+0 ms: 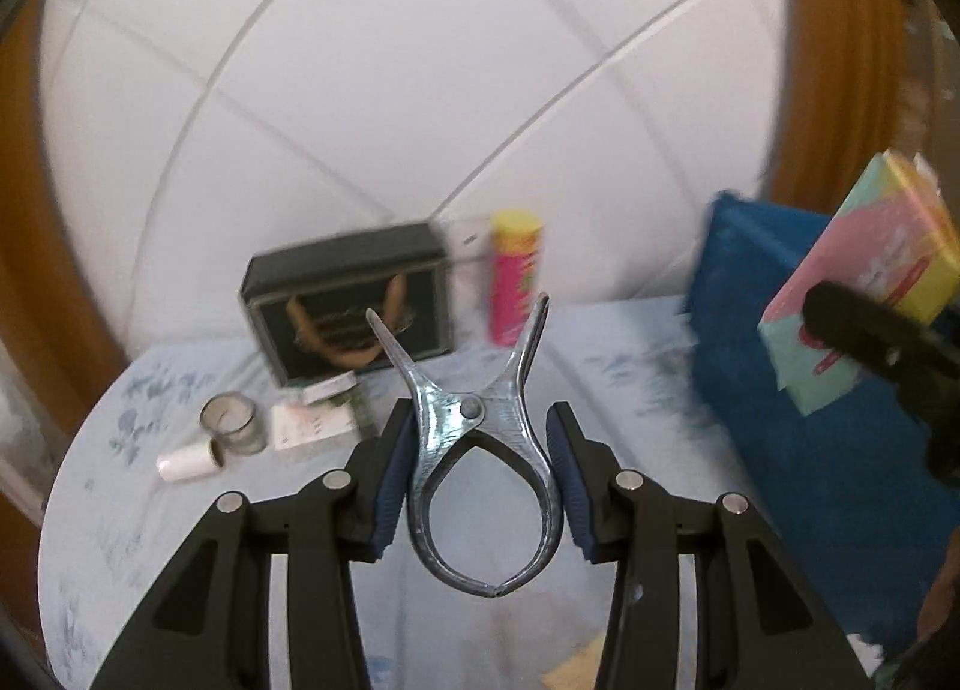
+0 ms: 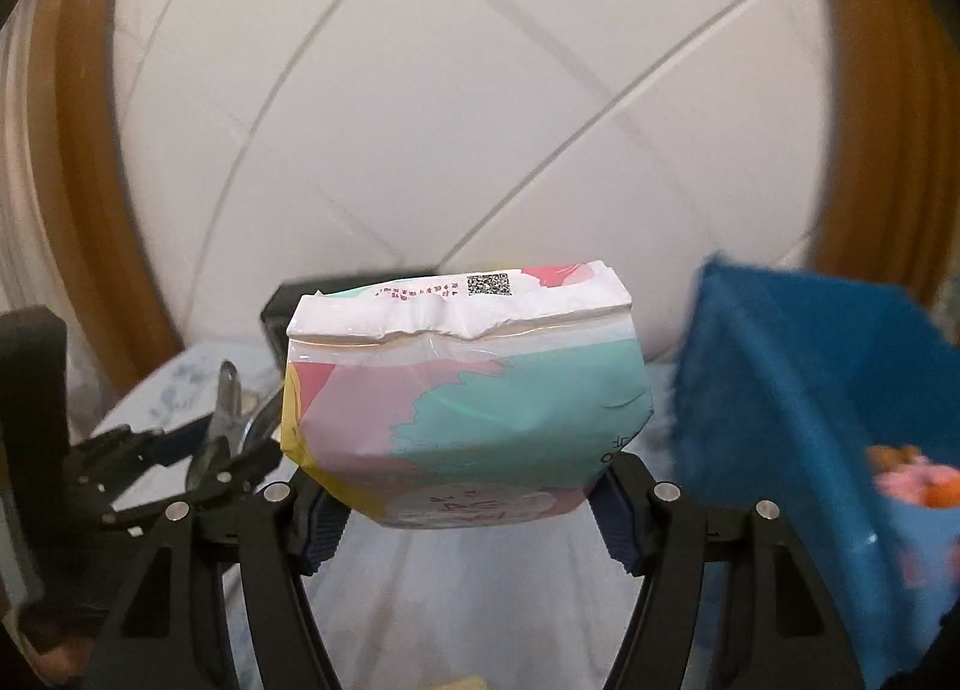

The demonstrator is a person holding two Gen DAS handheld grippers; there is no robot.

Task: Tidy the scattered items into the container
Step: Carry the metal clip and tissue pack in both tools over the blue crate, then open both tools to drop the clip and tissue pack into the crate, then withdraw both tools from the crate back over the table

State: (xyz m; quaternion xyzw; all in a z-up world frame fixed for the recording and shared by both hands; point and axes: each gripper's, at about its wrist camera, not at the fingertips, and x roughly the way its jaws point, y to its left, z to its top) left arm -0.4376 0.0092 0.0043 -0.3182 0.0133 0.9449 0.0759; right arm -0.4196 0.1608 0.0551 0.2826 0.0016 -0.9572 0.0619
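Left wrist view: nearest the lens, the left gripper (image 1: 480, 480) is clamped on a metal clip (image 1: 477, 444), its blue pads pressing the two looped handles, the clip's open tips pointing away from the camera. Beyond it, on the pale floral cloth (image 1: 120, 510), lie a glass jar (image 1: 234, 423), a white roll (image 1: 186, 462), a small carton (image 1: 312, 426), a dark box (image 1: 348, 306) and a pink-and-yellow tube (image 1: 515, 276). The blue container (image 1: 780, 390) stands to the right. Right wrist view: the right gripper (image 2: 474, 510) is closed on a pastel soft pack (image 2: 468, 408), held by its lower end, clear of the cloth; the blue container (image 2: 810, 390) is just right of it, with small items already inside. Hazards: the clip's handles are smooth and curved, so it may rotate or slip from the pads; the soft pack may deform and sag out of the grip; both loads approaching one opening risks collision.
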